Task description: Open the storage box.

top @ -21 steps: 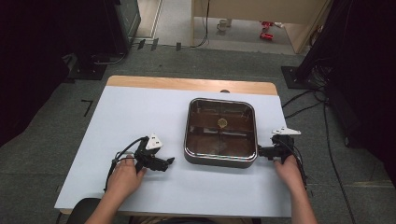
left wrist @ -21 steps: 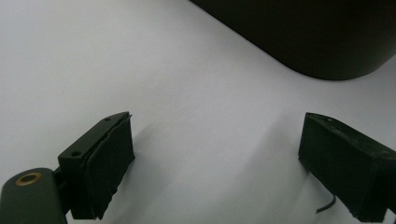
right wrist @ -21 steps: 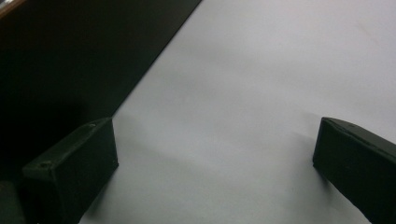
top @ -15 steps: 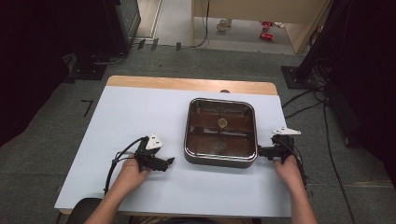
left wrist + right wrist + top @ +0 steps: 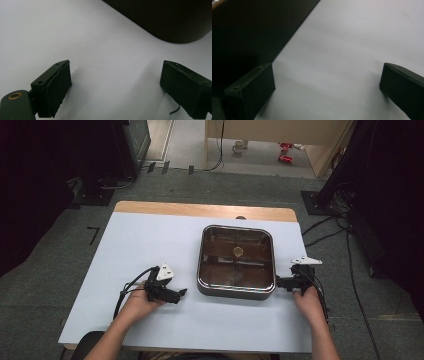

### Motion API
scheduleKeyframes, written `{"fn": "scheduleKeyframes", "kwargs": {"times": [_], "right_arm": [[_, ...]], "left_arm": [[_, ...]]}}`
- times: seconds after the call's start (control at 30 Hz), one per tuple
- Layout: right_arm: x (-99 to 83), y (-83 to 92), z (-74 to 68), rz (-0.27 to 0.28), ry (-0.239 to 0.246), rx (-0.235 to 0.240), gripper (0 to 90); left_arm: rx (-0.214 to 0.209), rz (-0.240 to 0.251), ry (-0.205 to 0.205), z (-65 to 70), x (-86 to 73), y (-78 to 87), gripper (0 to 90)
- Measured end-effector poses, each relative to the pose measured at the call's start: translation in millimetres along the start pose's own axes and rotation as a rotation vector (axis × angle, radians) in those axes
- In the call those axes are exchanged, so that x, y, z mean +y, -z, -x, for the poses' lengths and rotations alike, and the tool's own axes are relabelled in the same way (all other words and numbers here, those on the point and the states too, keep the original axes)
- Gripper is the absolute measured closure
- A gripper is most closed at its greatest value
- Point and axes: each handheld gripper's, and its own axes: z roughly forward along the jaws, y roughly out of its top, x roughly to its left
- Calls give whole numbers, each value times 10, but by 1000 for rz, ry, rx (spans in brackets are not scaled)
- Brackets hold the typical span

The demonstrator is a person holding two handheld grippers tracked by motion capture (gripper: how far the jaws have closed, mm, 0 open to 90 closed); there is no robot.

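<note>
I saw no brand, label or readable writing anywhere. My left gripper [image 5: 181, 292] lay low on the pale table [image 5: 125, 250], jaws spread wide around bare surface, gripping nothing. The square dark pan [image 5: 236, 262] sat right of centre, between both grippers; a small round thing at its middle was too blurred to identify. My right gripper [image 5: 278, 282] stood wide and empty against the pan's right side.

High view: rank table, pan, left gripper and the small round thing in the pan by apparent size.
1. table
2. pan
3. left gripper
4. small round thing
</note>
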Motion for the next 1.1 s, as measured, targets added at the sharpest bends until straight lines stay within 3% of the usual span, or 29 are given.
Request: {"fn": "scheduleKeyframes", "kwargs": {"times": [0.3, 0.43, 0.5, 0.53, 0.63, 0.77, 0.83, 0.87, 1.0, 1.1], "right_arm": [[0, 0, -1, 0, 0, -1, 0], [0, 1, -1, 0, 0, -1, 0], [-1, 1, -1, 0, 1, -1, 0], [-1, 1, -2, 0, 1, -1, 0], [-1, 1, -2, 1, 0, -1, 0], [-1, 1, -3, 1, 1, -1, 0], [-2, 1, -4, 2, 0, -2, 0], [-2, 1, -4, 2, 1, -2, 0], [-2, 1, -5, 2, 2, -2, 0], [-3, 2, -7, 3, 3, -3, 0]], "left_arm": [[12, -62, 17, 54, 93, 14, 162], [11, -73, 23, 59, 130, 33, 299], [10, -95, 16, 59, 157, 30, 305], [-5, -134, 6, 57, 207, 24, 305], [-19, -135, 7, 64, 213, 24, 307], [-82, -152, 52, 29, 263, 50, 316], [-87, -149, 52, 28, 278, 59, 303], [-98, -117, 47, 39, 324, 93, 302], [-139, -70, 41, 70, 403, 146, 268], [-181, -62, 88, 94, 487, 188, 205]]}}
